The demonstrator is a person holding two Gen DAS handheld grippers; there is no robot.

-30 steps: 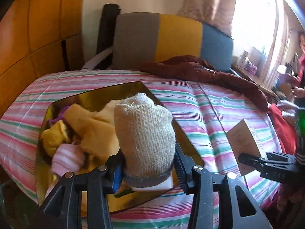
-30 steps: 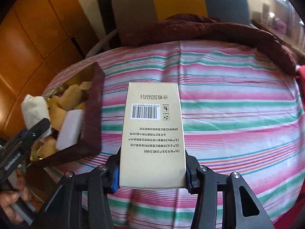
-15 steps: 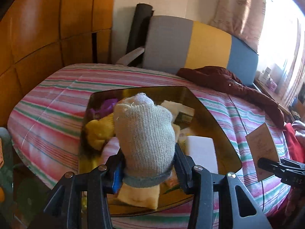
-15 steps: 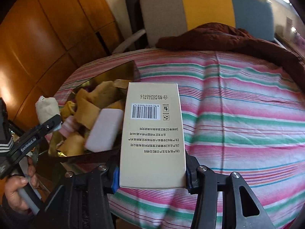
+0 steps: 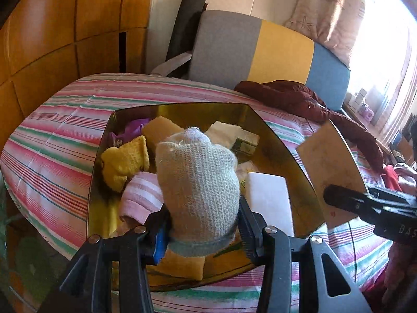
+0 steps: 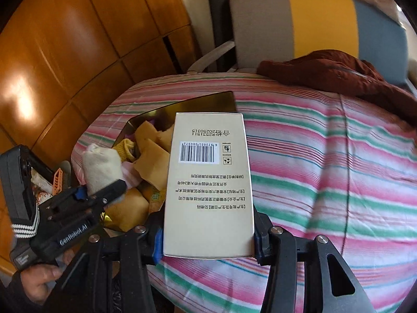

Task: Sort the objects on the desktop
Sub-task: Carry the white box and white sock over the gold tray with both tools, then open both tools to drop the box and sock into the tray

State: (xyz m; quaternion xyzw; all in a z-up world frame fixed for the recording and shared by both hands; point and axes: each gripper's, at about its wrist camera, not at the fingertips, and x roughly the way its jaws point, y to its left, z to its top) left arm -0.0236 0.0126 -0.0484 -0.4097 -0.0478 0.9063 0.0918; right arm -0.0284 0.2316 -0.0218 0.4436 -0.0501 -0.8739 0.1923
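Note:
My left gripper point(image 5: 202, 230) is shut on a cream knitted sock point(image 5: 198, 182) and holds it above the near end of a gold tray point(image 5: 284, 154) filled with several cloths, socks and a white pad point(image 5: 268, 198). The sock also shows in the right wrist view point(image 6: 101, 167). My right gripper point(image 6: 208, 237) is shut on a beige cardboard box point(image 6: 208, 182) with a barcode, held beside the tray's right rim point(image 6: 224, 101). The box also shows in the left wrist view point(image 5: 328, 167).
The tray lies on a bed with a pink, green and white striped cover point(image 6: 325, 172). A dark red garment point(image 6: 338, 73) lies at the back. A grey, yellow and blue headboard point(image 5: 260, 54) and wooden wall panels point(image 6: 65, 52) stand behind.
Both grippers have moved closer over the tray's near end. The right gripper's box has come left, nearer the tray's right rim. Both grips are unchanged.

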